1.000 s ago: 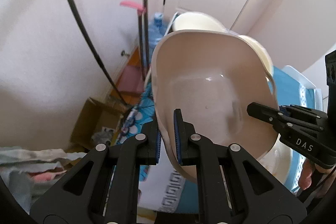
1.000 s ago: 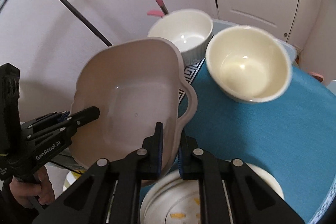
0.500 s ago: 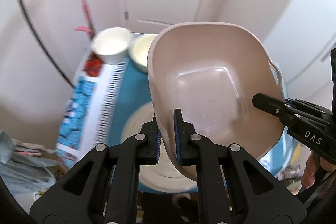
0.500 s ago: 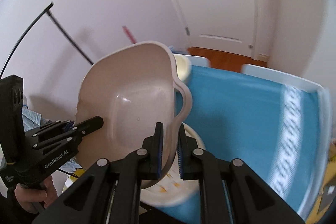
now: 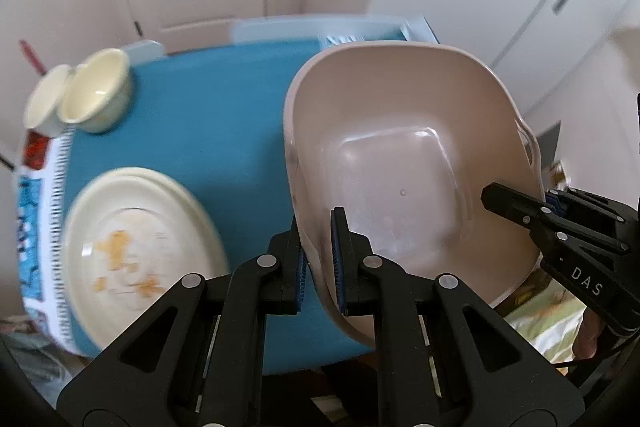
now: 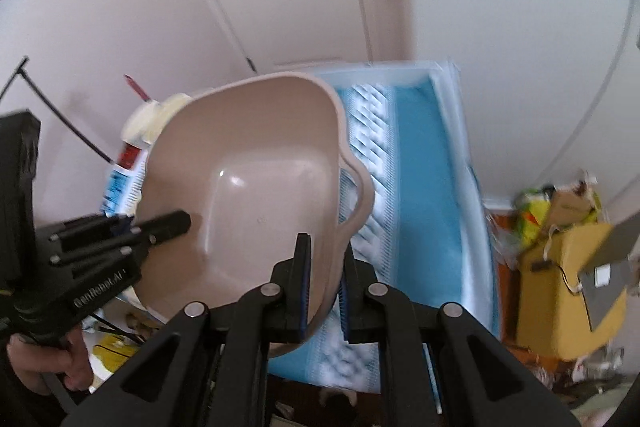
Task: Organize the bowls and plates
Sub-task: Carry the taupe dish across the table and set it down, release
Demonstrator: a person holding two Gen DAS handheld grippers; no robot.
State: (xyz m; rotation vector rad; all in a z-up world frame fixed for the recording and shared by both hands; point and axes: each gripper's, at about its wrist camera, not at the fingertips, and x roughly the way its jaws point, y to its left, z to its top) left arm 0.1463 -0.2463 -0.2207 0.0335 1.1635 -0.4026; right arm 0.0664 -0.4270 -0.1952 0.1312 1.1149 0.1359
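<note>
Two grippers, left gripper (image 5: 319, 263) and right gripper (image 6: 324, 287), fingers pinching opposite rims of the beige basin (image 5: 404, 163); we have swung it off the bowls toward the desk's (image 5: 208, 115) clear right edge.

My left gripper (image 5: 320, 259) clamps the beige basin (image 5: 400, 163) rim, my right gripper (image 5: 516, 205) grips its far side, above the blue tablecloth (image 5: 208, 115) with a stained plate (image 5: 136, 251) and two bowls (image 5: 96, 95).

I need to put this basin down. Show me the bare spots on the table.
Free: the blue cloth between the dirty plate, the two bowls and the held basin, back to the far edge. Crowded: the left side, with plate and bowls.
</note>
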